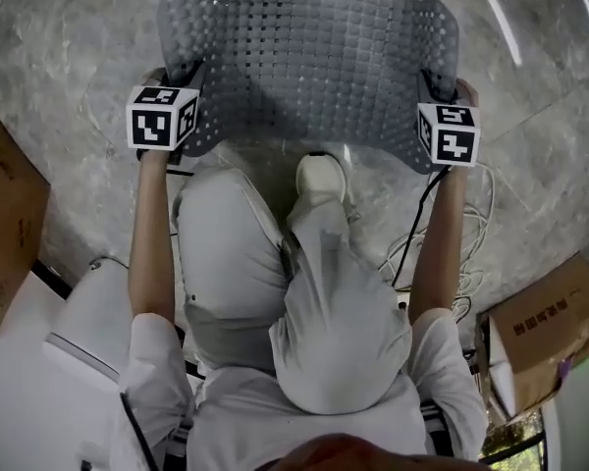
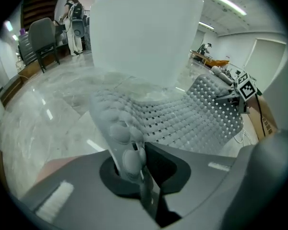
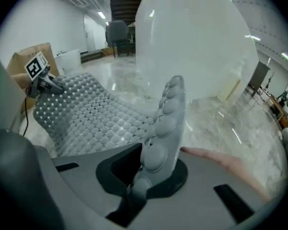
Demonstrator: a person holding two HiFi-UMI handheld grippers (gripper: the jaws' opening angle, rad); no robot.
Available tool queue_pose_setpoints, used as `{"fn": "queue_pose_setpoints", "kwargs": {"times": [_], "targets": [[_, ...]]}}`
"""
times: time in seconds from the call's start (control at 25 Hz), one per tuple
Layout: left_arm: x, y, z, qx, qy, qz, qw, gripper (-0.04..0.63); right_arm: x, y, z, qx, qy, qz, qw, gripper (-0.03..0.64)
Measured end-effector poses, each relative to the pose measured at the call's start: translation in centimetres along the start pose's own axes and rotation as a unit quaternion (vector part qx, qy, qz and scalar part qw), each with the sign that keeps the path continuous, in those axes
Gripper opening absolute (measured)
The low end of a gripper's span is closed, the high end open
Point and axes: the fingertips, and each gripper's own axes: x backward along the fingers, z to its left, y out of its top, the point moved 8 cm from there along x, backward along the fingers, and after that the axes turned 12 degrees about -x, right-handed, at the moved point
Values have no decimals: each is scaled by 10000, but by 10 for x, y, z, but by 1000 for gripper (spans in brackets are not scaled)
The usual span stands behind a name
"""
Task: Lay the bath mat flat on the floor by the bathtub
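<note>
Grey marble floor [image 1: 69, 57] spreads out under everything, and the bath mat [image 1: 304, 57] hangs above it, not yet laid down. It is a grey, perforated, knobbly sheet, stretched sideways in front of the person's knees and sagging in the middle. I cannot tell whether its far edge touches the floor.

Each end is pinched. The left gripper [image 1: 182, 77] is clamped on the mat's left edge, with the knobbed rim standing up between its jaws in the left gripper view. The right gripper [image 1: 440, 88] bites the opposite edge the same way. I judge that holding both ends keeps the soft sheet spread wide, so it can come down without folding on itself.

Ahead, both gripper views show a tall white rounded form that I take for the bathtub [image 2: 144, 32], so the mat is held facing it, close to where it belongs. Lowering both ends evenly looks like the next need.

Further out, one shoe [image 1: 321, 180] shows just under the mat's near edge. Loose cables [image 1: 471, 229] trail at the right, and cardboard boxes [image 1: 550, 322] sit at either side.
</note>
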Motion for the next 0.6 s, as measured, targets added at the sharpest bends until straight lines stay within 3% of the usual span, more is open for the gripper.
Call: {"fn": "queue_pose_setpoints", "kwargs": {"times": [0.08, 0.16, 0.28, 0.36, 0.48, 0.6], "targets": [[-12, -14, 15, 140, -58, 117, 9998, 18, -17, -10, -28, -337, 49, 151, 9993, 32], [-27, -27, 30, 350, -219, 211, 9989, 21, -33, -18, -56, -986, 370, 326, 9939, 35], [-47, -47, 56, 886, -706, 287, 9931, 29, -55, -30, -93, -2128, 1217, 645, 9673, 38], [-57, -58, 72, 1399, -1153, 273, 9830, 37, -70, -40, -110, -2695, 1798, 805, 9426, 41], [-65, -74, 90, 1990, -1677, 259, 9652, 69, -81, -54, -129, -3151, 2252, 934, 9172, 88], [-66, -91, 103, 2123, -1822, 367, 9594, 101, -73, -62, -143, -3217, 2364, 961, 9118, 110]]}}
